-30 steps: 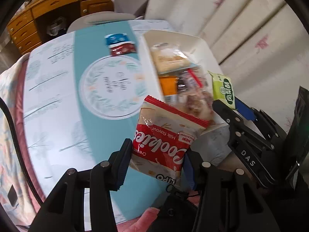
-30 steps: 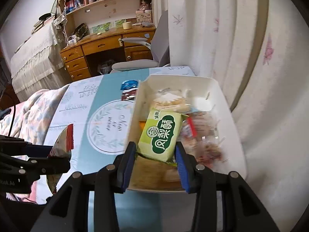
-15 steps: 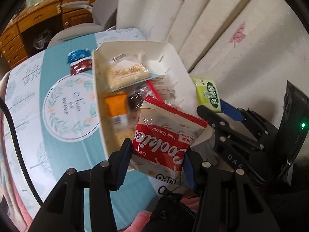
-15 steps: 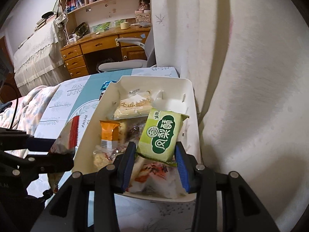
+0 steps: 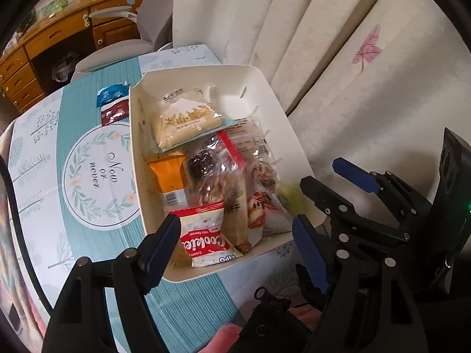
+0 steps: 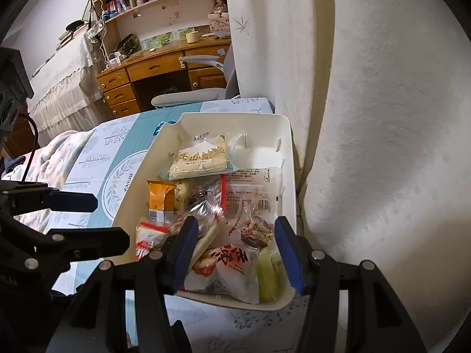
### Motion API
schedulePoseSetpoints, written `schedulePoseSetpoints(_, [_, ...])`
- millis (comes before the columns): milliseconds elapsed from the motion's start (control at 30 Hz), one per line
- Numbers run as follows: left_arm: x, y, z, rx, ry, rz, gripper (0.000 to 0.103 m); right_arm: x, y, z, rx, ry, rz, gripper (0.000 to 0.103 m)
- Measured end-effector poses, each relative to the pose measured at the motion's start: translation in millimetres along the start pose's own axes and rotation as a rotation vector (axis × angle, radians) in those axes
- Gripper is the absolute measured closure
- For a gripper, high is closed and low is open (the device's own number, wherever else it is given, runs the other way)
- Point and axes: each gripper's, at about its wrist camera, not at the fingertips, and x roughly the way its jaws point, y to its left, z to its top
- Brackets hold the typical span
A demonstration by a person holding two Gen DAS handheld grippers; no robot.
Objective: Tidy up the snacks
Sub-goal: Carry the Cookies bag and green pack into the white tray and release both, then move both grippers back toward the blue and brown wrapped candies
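Both grippers are hanging over the white box (image 5: pixel 294 135) on the counter (image 5: pixel 97 123). The left gripper (image 5: pixel 235 235) jaws have just been opening, standing wide with the red cookie packet (image 5: pixel 206 241) lying loose between them at the box's near end. The right gripper (image 6: pixel 232 244) jaws have just been opening too; the green pastry packet (image 6: pixel 269 276) is dropping blurred into the near right corner, not gripped. Risk: the cookie packet is leaning on the low near rim and could be sliding out; a withdrawing finger could be snagging crinkly wrappers.

Both claws pointed steeply downward, side by side. The left claw (image 5: pixel 235 235) and the right claw (image 6: pixel 235 247) had just been opening, pads gripping nothing.
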Motion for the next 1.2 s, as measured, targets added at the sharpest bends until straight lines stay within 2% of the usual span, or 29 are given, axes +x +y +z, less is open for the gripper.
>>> schedulePoseSetpoints(233, [-7, 21, -6, -0.014, 0.009, 0.016, 0.026, 5, 15, 2, 0.014, 0.014, 0.013, 0.049])
schedulePoseSetpoints(467, [-26, 58, -16, -0.043, 0.001, 0.041, 0.026, 6, 48, 5, 0.019, 0.022, 0.021, 0.049])
schedulePoseSetpoints(900, [-76, 160, -43, -0.061, -0.021, 0.09, 0.026, 16, 145, 2, 0.055, 0.042, 0.031, 0.049])
schedulePoseSetpoints(1200, [-102, 233, -29, 0.003, -0.036, 0.142, 0.026, 37, 208, 9, 0.132, 0.028, 0.012, 0.049])
